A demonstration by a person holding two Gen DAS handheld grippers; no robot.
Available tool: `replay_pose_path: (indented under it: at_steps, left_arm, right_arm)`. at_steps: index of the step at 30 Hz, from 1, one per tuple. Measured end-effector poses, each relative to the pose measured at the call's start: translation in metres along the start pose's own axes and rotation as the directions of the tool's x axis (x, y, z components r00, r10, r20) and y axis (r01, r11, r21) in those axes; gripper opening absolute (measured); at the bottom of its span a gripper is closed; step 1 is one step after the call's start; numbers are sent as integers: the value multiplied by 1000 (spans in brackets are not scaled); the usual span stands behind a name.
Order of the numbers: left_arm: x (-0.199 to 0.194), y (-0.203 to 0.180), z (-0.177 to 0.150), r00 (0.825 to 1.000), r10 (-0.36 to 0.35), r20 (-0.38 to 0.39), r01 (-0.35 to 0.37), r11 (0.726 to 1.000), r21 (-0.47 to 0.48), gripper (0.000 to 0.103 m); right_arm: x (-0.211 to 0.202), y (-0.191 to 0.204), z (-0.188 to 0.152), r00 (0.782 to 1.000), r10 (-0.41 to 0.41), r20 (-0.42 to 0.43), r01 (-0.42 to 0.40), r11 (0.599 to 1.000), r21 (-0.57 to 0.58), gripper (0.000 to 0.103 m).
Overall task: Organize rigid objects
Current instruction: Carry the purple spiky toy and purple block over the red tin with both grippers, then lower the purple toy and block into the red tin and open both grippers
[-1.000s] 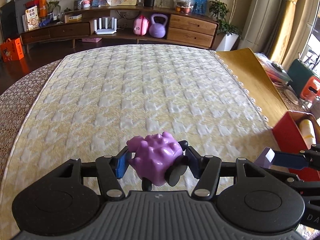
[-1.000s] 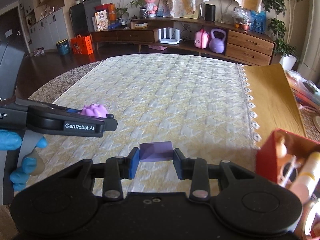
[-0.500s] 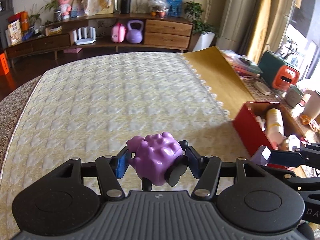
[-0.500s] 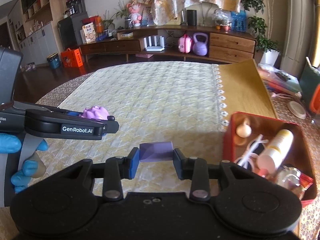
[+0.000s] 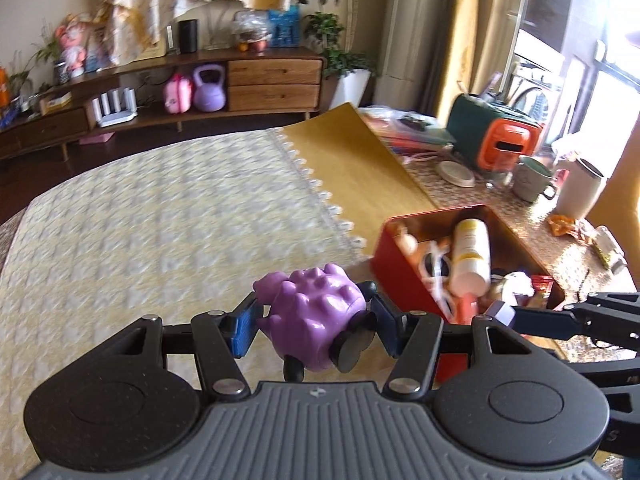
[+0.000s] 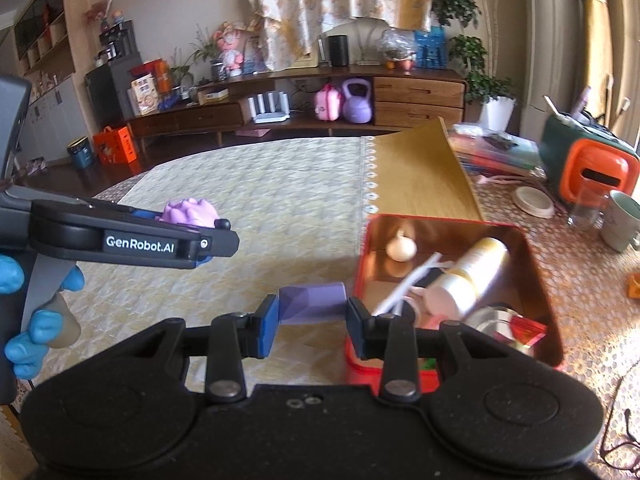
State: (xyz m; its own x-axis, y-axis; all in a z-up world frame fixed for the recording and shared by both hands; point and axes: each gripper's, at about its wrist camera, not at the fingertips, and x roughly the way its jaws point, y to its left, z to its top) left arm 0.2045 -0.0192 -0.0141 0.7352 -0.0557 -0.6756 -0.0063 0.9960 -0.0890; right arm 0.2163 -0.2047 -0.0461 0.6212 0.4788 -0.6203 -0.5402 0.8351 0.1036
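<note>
My left gripper (image 5: 314, 322) is shut on a purple spiky toy (image 5: 312, 312) with black wheels, held above the quilted cloth just left of the red box (image 5: 404, 276). From the right wrist view that toy (image 6: 188, 212) shows past the left gripper's fingers (image 6: 216, 242). My right gripper (image 6: 312, 320) is shut on a purple faceted block (image 6: 312, 302), beside the near left corner of the red box (image 6: 362, 256). In the left wrist view the block (image 5: 503, 312) peeks out at the right gripper's tip. The box holds a cream bottle (image 6: 468, 276), a small bulb (image 6: 401, 247) and other bits.
A yellow mat (image 6: 416, 176) lies beyond the box. To the right stand a mug (image 6: 620, 220), a glass (image 6: 584, 204) and an orange and green appliance (image 6: 588, 164). A blue-gloved hand (image 6: 36, 328) holds the left gripper. A sideboard (image 6: 320, 108) lines the far wall.
Both grippers have carried their toys to the right, over the cloth towards the red box, which now sits much closer and fuller in both views. Neither grip has changed.
</note>
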Motion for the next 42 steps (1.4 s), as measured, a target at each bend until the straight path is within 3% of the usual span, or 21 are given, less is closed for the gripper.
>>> replay_pose_path:
  at_steps: [19, 27, 35, 42]
  left_arm:
    - [73, -96, 37, 996, -82, -39, 86, 989, 118, 59]
    - [116, -122, 26, 987, -96, -129, 115, 982, 150, 59]
    - [134, -128, 15, 980, -97, -172, 124, 980, 153, 59]
    - [136, -133, 9, 981, -91, -173, 124, 974, 191, 59]
  right_arm:
    - [-4, -71, -25, 997, -75, -12, 75, 995, 72, 35]
    - [11, -83, -33, 994, -99, -49, 103, 992, 73, 35]
    - [21, -85, -34, 989, -142, -45, 143, 989, 33, 35]
    - [21, -91, -35, 990, -136, -49, 139, 988, 63, 37]
